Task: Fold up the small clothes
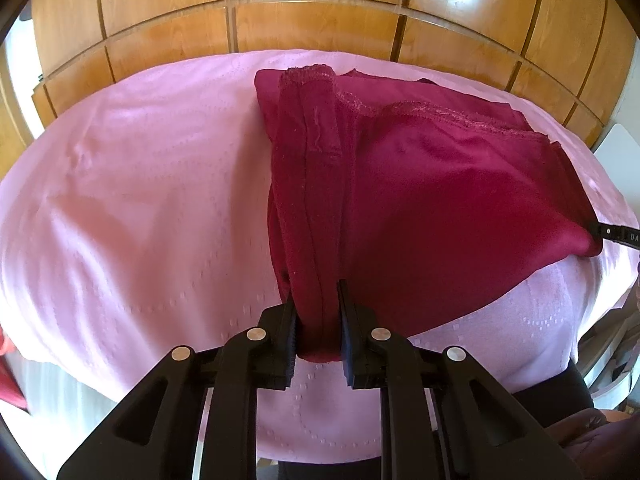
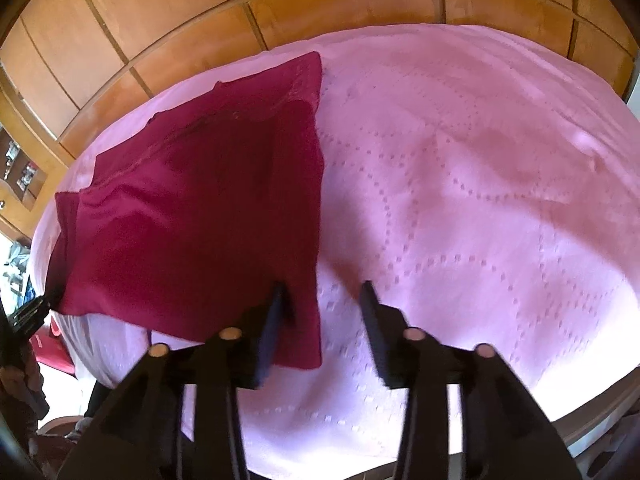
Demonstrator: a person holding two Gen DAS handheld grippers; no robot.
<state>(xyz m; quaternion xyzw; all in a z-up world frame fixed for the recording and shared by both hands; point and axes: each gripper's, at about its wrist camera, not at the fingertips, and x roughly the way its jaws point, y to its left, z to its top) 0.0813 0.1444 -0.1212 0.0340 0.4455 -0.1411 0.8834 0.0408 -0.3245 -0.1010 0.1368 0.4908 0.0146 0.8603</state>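
Crimson garment on pink bedspread: left gripper clenched on its folded edge at 6 o'clock; right gripper released, corner between the parted jaws.

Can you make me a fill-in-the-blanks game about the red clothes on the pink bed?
1. The dark red garment lies on a ____ bedspread.
2. The left gripper is ____ on a bunched fold of the garment.
3. The right gripper has its jaws ____, with no cloth pinched.
4. Behind the bed stand ____ cabinet doors.

Missing words: pink; shut; open; wooden
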